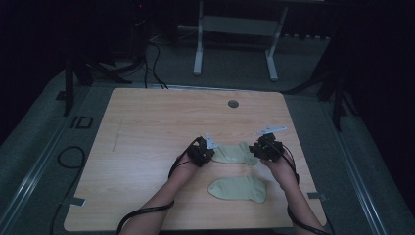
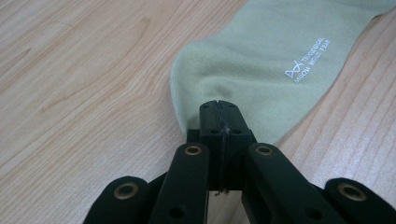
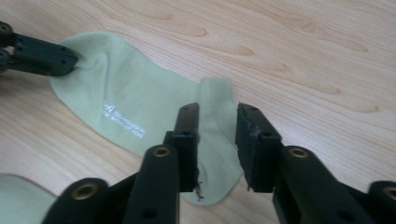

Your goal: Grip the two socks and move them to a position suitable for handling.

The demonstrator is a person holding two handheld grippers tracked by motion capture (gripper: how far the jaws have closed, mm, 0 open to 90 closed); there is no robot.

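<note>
Pale woodgrain table (image 1: pixel 147 127) under a dim room: from above we see two flat, soft green socks, far sock (image 1: pixel 236 153) between both grippers, near sock (image 1: pixel 238 189) below. Our left gripper (image 2: pixel 218 108) pinches its rounded toe. Our right gripper (image 3: pixel 217 140) straddles the ribbed cuff, jaws apart.

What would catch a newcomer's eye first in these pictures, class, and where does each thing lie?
First, the two pale green socks on the wooden table: the far sock stretched between the grippers, the near sock lying alone closer to the person. Next, the left gripper pinched shut on the far sock's rounded end, near white printed lettering. The right gripper stands open astride its other end.
</note>
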